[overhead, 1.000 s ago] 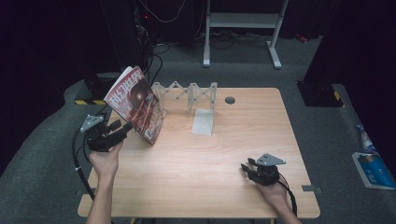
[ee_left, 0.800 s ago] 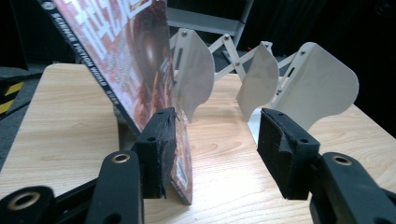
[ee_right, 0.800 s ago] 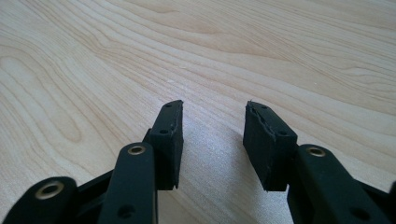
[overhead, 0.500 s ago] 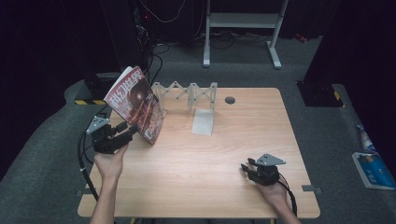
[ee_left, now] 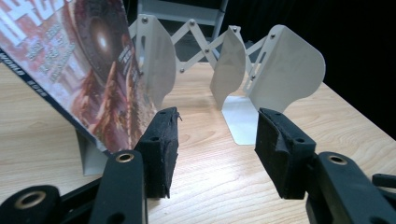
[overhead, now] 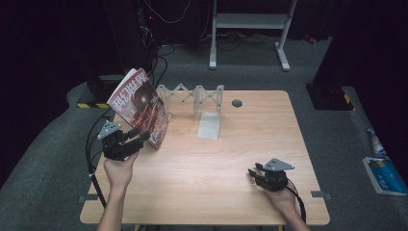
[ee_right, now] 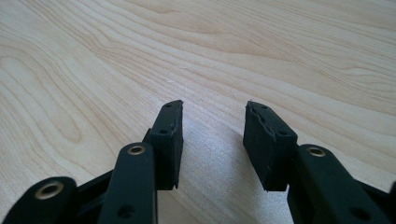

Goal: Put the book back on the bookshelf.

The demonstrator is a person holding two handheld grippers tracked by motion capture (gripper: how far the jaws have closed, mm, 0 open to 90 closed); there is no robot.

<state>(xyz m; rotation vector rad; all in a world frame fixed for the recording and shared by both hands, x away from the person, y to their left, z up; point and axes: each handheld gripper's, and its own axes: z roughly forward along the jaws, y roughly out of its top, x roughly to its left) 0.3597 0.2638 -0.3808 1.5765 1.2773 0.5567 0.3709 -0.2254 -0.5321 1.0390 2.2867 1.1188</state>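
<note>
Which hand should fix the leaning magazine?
Probably left. The left gripper is open right beside the magazine leaning in the rack. The right gripper rests far across the table.

Left tongs (overhead: 137, 139) raised, jaws apart and just closing, right tongs (overhead: 255, 174) low, jaws apart

Taking the folding rack (overhead: 192, 96) as the landmark: it stands along the far edge of the surface (overhead: 211, 168), left of the middle. The magazine (overhead: 139, 107) leans tilted at the rack's left end. The left hand-held gripper (overhead: 137, 137) sits just in front of the magazine. The right hand-held gripper (overhead: 255, 174) rests on the surface well apart, toward the near right corner from the rack.
</note>
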